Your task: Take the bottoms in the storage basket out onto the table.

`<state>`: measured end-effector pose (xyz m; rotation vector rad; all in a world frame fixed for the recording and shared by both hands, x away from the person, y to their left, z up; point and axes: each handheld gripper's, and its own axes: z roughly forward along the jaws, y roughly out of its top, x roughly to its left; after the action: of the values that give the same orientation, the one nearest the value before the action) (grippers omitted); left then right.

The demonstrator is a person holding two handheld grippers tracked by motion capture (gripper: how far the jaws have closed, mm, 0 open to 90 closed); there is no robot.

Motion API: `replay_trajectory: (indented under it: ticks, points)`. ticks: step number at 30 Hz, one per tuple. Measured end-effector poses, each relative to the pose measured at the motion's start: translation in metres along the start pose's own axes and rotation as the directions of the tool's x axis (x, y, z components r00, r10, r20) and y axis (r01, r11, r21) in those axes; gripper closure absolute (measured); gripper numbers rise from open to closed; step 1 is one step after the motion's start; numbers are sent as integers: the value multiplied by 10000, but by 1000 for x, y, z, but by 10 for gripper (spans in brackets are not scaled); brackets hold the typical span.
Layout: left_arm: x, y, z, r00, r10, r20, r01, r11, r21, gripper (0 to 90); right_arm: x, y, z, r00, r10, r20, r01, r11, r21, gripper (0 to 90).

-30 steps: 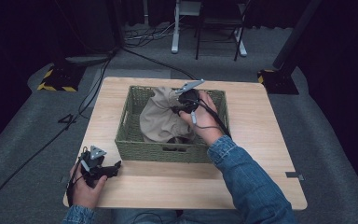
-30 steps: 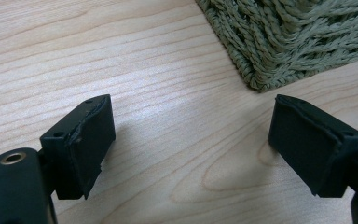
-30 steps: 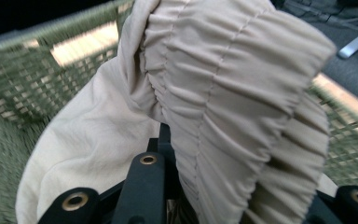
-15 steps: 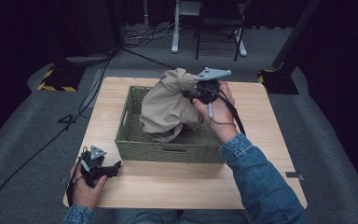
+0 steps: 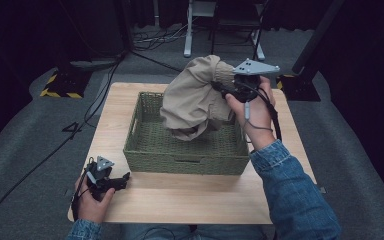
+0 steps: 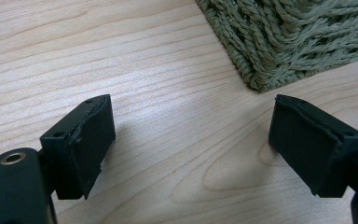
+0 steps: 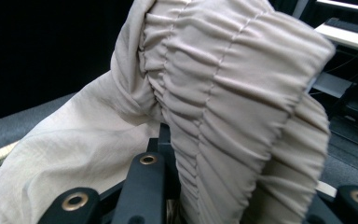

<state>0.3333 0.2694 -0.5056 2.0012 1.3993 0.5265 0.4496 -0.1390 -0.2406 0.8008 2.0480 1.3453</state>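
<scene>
A beige garment [image 5: 192, 100] with a gathered elastic band hangs above the green woven basket [image 5: 180, 157]. My right gripper [image 5: 225, 89] is shut on the band and holds the cloth up over the basket's right side. In the right gripper view the ruched band [image 7: 223, 107] drapes over the black jaws and hides their tips. The garment's lower end still dips toward the basket's inside. My left gripper [image 5: 122, 178] rests on the wooden table [image 5: 190, 195] at the front left, open, with nothing between its pads [image 6: 91, 140]; the basket's corner [image 6: 279, 42] lies just ahead of it.
The basket stands in the middle of the table. Beyond the table's far edge are black cables [image 5: 150, 40], a white stand's legs [image 5: 187, 50] and yellow-black striped blocks [image 5: 60, 87] on grey carpet. Bare wood lies in front of the basket.
My right gripper has risen and moved back and to the right, lifting the garment out of the basket. The left gripper has stayed where it was.
</scene>
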Motion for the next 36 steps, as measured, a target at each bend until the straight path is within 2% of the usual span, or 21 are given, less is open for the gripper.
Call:
replay_trajectory:
  ticks: [3,6,7,12,23,24,27,30,31,36]
  points:
    - [0,0,0,10000,5,2,-5,10000,3,149,-3,3,-7,10000,17,97,-16,10000,-91,740]
    - [0,1,1,10000,16,-36,-16,10000,-31,146,-9,8,-23,9993,-57,381,69,9994,-325,740]
    - [0,1,1,10000,16,-36,-16,10000,-31,146,-9,8,-23,9993,-57,381,69,9994,-325,740]
    - [0,1,1,10000,-29,-32,29,10000,-17,145,-15,13,-45,9975,-43,703,84,9983,-581,739]
    - [0,3,4,9999,-111,-62,111,9999,-10,138,-28,16,-78,9932,56,1165,64,9948,-1021,738]
    - [0,3,3,9999,-111,-67,111,9999,-9,139,-32,16,-86,9918,100,1276,47,9934,-1144,738]
    - [0,3,3,9999,-106,-64,106,9999,-7,139,-37,16,-96,9896,133,1432,48,9921,-1251,738]
    - [0,3,3,9999,-81,-63,82,10000,11,139,-41,15,-102,9878,120,1552,79,9919,-1271,738]
    - [0,3,3,9999,-82,-62,82,10000,7,138,-45,15,-109,9849,103,1730,115,9921,-1246,738]
    - [0,3,3,9999,-88,-64,88,10000,-1,139,-55,12,-123,9784,178,2062,81,9922,-1241,737]
